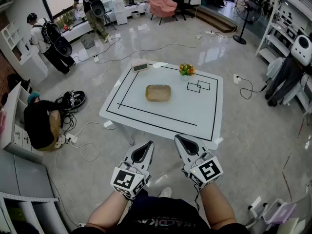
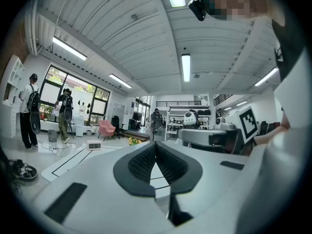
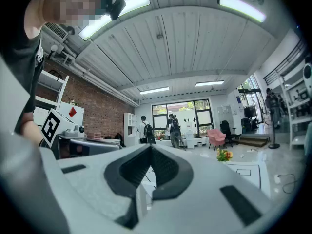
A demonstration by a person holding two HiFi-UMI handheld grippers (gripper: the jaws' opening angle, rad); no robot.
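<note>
I see the left gripper (image 1: 147, 145) and right gripper (image 1: 179, 139) both empty, jaws pressed together at the tips, short of the worktop (image 1: 195, 112), where the woven basket (image 1: 158, 92) lies straight ahead, long axis crosswise, seemingly equally near both.
</note>
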